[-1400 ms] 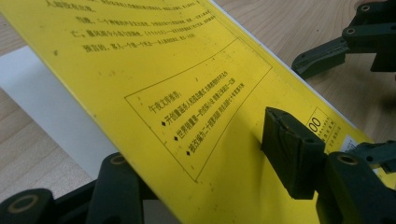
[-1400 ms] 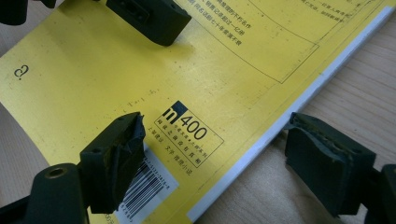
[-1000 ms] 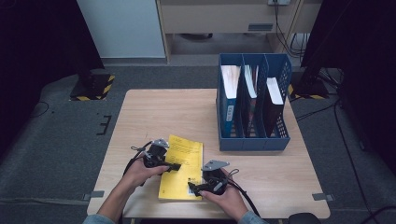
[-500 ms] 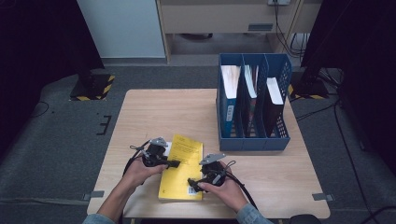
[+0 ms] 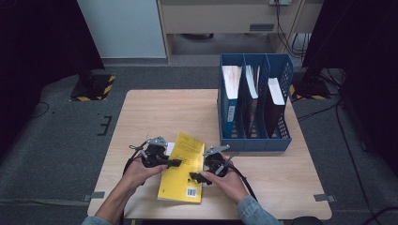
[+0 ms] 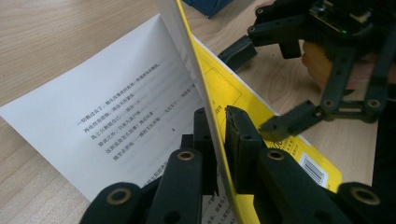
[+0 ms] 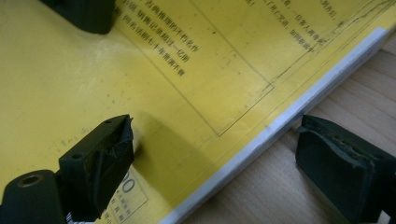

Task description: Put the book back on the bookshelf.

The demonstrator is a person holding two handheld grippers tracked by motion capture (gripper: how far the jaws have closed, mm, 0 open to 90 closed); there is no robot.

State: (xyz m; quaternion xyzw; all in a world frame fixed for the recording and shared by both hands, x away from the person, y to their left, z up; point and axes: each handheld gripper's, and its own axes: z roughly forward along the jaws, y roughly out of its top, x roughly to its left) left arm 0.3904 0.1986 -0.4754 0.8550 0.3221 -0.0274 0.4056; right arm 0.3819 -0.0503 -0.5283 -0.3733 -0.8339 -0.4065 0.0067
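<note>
At table's right edge — blue file rack (image 5: 256, 140), three slots, books upright | front edge — left gripper (image 5: 174, 162) clenched on yellow book's cover (image 6: 219, 88) | right gripper (image 5: 197, 178) released, straddling book's edge.

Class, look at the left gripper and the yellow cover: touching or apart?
Touching. In the left gripper view, the left gripper's fingers pinch the lifted yellow cover.

Book (image 5: 183, 168) on table (image 5: 155, 112), before file rack (image 5: 256, 110)
</note>
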